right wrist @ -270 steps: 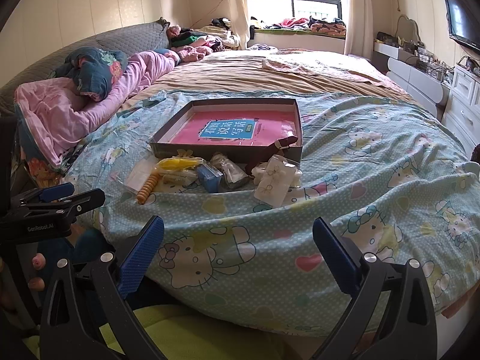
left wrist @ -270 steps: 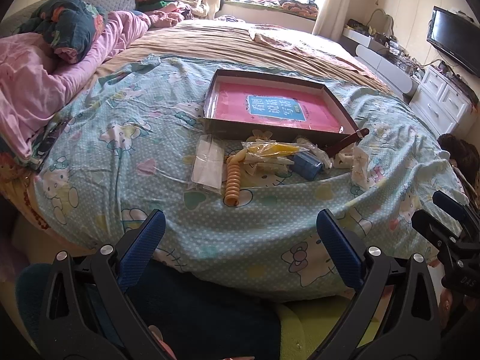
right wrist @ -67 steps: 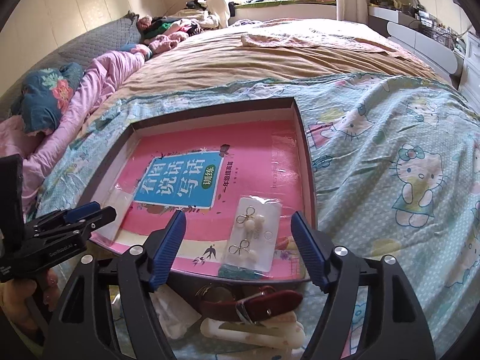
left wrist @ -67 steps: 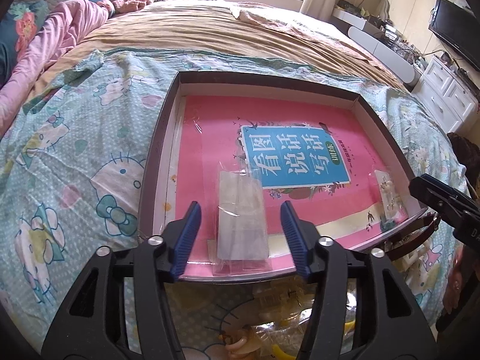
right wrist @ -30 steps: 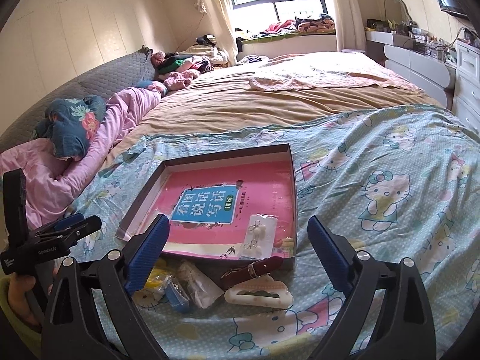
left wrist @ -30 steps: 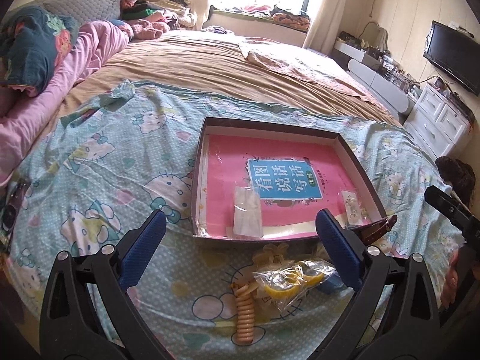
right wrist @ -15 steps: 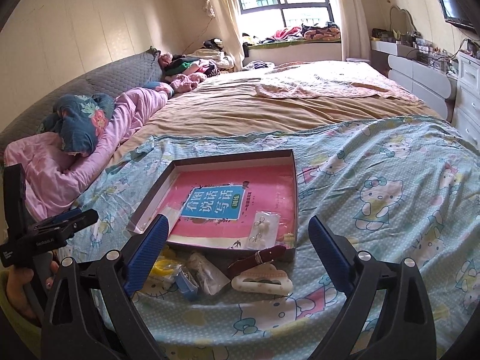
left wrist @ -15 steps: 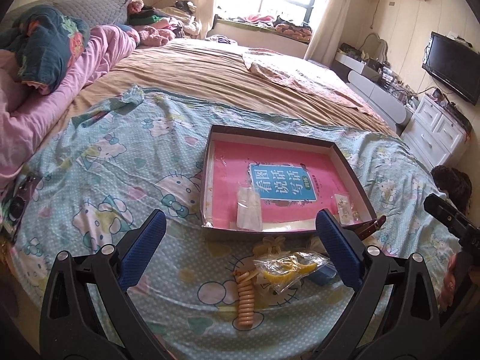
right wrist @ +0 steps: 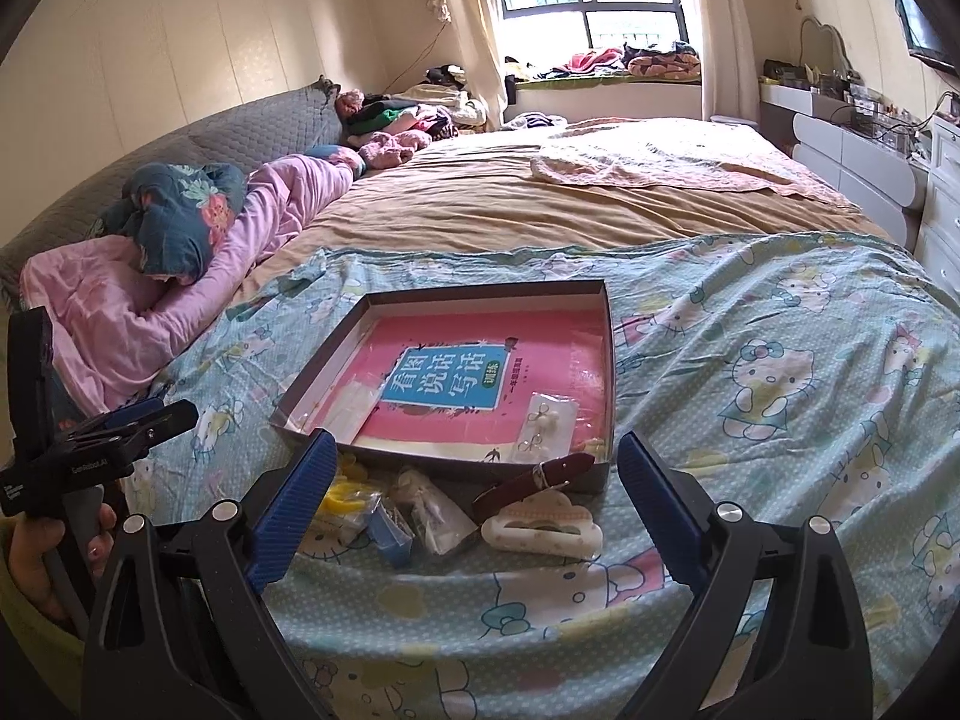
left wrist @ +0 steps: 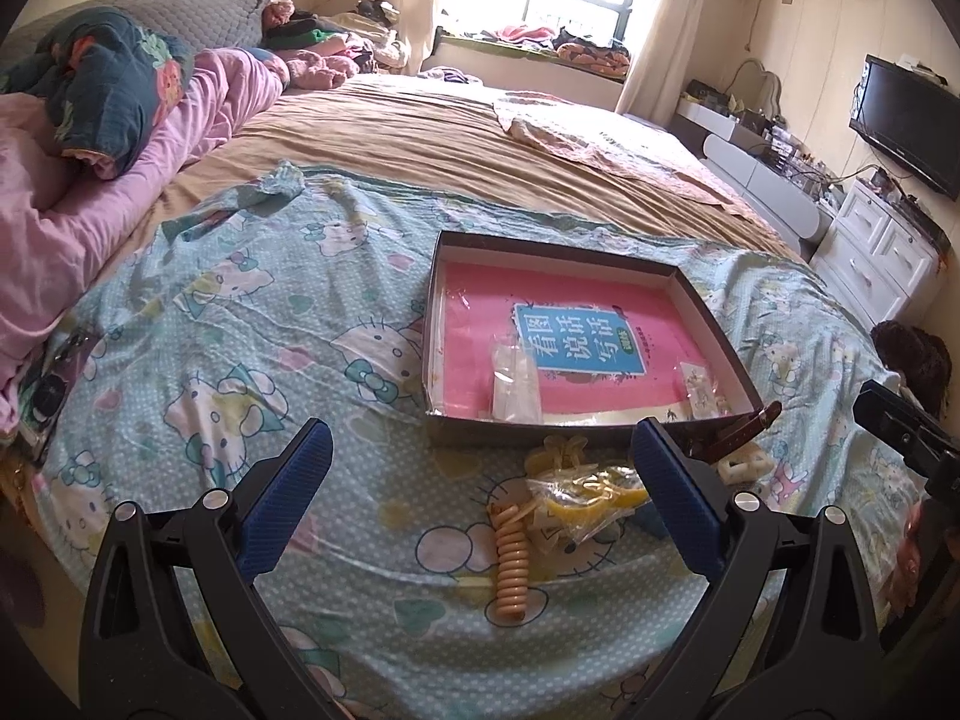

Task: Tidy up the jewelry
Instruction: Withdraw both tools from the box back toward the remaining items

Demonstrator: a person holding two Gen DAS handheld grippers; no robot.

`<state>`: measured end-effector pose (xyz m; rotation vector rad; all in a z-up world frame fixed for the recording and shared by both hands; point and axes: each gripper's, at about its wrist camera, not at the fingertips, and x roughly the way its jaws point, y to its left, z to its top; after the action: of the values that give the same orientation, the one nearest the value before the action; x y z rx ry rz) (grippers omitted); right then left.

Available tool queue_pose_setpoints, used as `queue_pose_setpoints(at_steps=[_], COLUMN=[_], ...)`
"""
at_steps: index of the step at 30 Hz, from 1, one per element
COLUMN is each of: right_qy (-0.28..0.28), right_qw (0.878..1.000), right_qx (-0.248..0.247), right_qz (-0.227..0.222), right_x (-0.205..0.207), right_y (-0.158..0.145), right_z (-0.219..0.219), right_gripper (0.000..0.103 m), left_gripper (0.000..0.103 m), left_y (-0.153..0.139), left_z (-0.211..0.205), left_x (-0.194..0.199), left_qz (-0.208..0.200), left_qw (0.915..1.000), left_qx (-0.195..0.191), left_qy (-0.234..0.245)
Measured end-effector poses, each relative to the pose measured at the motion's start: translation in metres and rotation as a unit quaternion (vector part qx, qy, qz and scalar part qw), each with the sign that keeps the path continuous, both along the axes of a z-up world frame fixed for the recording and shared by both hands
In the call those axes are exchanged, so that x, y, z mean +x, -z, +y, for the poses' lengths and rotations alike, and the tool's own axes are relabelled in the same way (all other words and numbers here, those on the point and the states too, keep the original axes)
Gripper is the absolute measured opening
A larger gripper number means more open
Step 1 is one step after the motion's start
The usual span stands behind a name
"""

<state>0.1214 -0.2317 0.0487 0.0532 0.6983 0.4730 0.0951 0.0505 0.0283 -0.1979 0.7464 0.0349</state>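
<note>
A shallow dark box [left wrist: 714,330] with a pink book inside lies on the blue cartoon bedsheet; it also shows in the right wrist view [right wrist: 324,372]. Inside lie a clear packet [left wrist: 515,381] and an earring packet [right wrist: 545,426]. In front of the box lie a coiled tan hair tie [left wrist: 511,561], a yellow bagged item [left wrist: 591,495], a brown strap [right wrist: 534,477], a white hair clip [right wrist: 540,525] and a blue item [right wrist: 389,531]. My left gripper [left wrist: 480,495] is open and empty, back from the items. My right gripper [right wrist: 474,498] is open and empty above them.
Pink and dark bedding [left wrist: 90,138] is piled at the left. A white dresser [left wrist: 882,258] and a TV [left wrist: 906,120] stand at the right. The brown sheet [left wrist: 456,150] stretches behind the box. The bed's front edge runs just under the grippers.
Both grippers have let go of their packets, which now lie in the box, opened wide and pulled back and up from the box toward the bed's front edge.
</note>
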Motion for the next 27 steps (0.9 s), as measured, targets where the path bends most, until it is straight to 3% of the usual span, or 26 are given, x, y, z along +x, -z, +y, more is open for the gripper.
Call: queue_pose_setpoints(at_steps=[16, 27], right_qy=[-0.002, 0.010], right_qw=[1.000, 0.998], right_qx=[-0.010, -0.009], right_qz=[0.030, 0.056], right_x=[-0.002, 0.009], right_y=[0.026, 0.050], right_z=[-0.009, -0.018], right_gripper=[0.094, 0.094], left_gripper=[0.093, 0.093], left_y=[0.033, 0.063], left_z=[-0.034, -0.071], left_x=[0.003, 0.015], left_qz=[0.035, 0.061], left_qw=[0.9977, 0.9905], left_qx=[0.037, 0.086], left_qy=[0.045, 0.088])
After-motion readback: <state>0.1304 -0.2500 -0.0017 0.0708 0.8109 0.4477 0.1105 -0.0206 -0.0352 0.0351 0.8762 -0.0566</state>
